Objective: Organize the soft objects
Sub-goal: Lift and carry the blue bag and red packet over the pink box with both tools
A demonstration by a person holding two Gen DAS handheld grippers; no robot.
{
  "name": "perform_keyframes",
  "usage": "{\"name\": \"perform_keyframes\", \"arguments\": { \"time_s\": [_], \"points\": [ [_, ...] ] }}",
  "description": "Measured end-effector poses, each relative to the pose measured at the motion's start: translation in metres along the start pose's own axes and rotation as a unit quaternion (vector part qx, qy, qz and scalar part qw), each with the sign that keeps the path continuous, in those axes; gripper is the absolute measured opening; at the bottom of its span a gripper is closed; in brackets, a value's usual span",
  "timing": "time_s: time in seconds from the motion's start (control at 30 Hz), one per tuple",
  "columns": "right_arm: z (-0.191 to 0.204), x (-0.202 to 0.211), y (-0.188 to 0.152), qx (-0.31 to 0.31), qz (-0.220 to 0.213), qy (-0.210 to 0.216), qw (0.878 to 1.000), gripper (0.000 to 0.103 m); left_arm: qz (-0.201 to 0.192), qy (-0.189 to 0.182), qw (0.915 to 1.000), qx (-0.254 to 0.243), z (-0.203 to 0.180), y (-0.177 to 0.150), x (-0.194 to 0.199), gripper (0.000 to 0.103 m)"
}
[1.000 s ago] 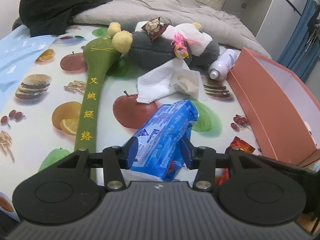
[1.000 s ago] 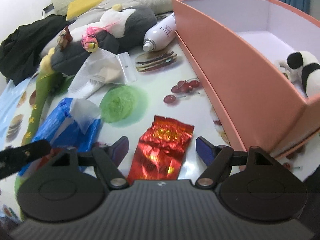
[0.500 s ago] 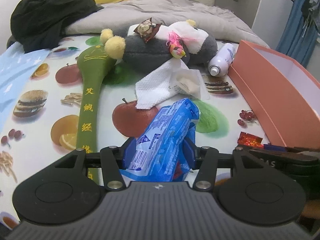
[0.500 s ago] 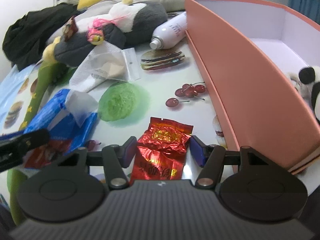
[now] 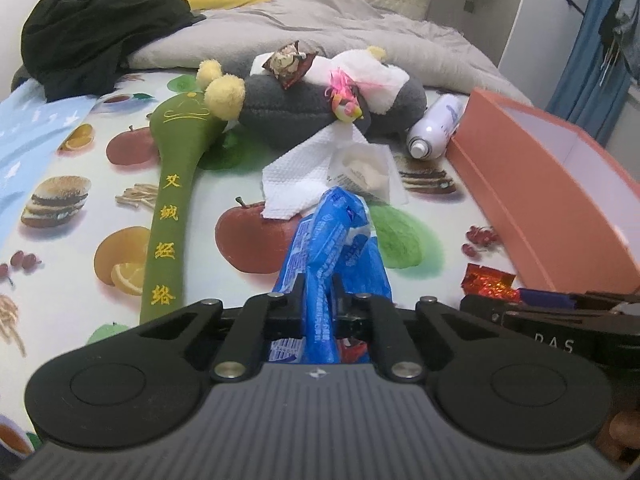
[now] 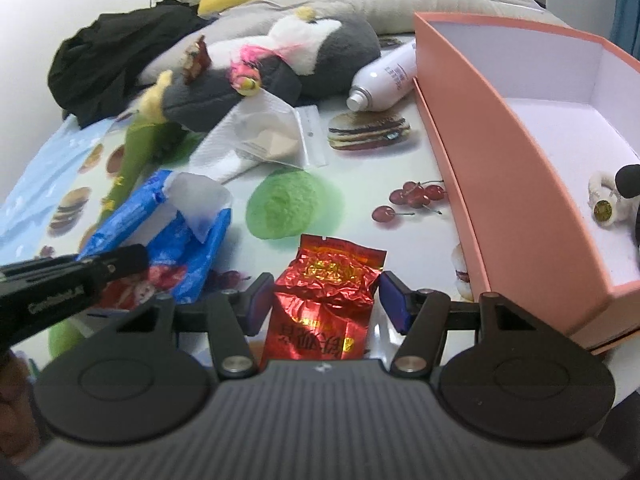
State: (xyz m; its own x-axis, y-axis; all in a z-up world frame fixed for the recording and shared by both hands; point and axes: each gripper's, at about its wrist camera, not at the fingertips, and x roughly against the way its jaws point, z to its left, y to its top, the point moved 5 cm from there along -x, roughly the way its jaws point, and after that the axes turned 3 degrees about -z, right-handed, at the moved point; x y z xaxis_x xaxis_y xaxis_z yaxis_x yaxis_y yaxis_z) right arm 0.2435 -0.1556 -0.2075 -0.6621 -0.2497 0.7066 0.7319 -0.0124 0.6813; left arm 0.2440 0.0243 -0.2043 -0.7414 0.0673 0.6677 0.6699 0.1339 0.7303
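My left gripper (image 5: 318,300) is shut on a blue tissue pack (image 5: 336,236), squeezing its near end; the pack also shows in the right wrist view (image 6: 168,224). My right gripper (image 6: 326,300) is open with its fingers either side of a red foil packet (image 6: 324,292), not touching it. A salmon box (image 6: 516,184) stands to the right, with a panda plush (image 6: 616,196) inside. A grey and white plush (image 5: 320,104) and a green plush stick (image 5: 172,208) lie further back.
A white spray bottle (image 5: 434,132) lies by the box's far corner. A white paper towel (image 5: 304,176) and a clear bag (image 6: 276,136) lie mid-table. Black clothing (image 5: 92,32) and a grey blanket (image 5: 340,20) lie at the back.
My left gripper has closed tight on the blue tissue pack, crumpling it. My right gripper has moved forward over the red foil packet and narrowed a little.
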Motion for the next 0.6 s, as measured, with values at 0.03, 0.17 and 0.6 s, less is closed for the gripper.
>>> {"name": "perform_keyframes", "arguments": {
  "time_s": [0.03, 0.17, 0.6],
  "points": [
    [0.001, 0.005, 0.001, -0.001, -0.002, 0.005, 1.0, 0.061, -0.001, -0.003, 1.0, 0.006, 0.0, 0.001, 0.004, 0.012],
    [0.004, 0.024, 0.007, 0.005, -0.014, 0.014, 1.0, 0.061, -0.006, -0.01, 0.9997, 0.023, -0.002, 0.005, 0.021, 0.012],
    [0.002, 0.087, 0.048, 0.004, -0.081, 0.023, 0.996, 0.061, -0.041, -0.043, 0.9979, 0.027, -0.031, 0.05, 0.076, 0.012]
  ]
}}
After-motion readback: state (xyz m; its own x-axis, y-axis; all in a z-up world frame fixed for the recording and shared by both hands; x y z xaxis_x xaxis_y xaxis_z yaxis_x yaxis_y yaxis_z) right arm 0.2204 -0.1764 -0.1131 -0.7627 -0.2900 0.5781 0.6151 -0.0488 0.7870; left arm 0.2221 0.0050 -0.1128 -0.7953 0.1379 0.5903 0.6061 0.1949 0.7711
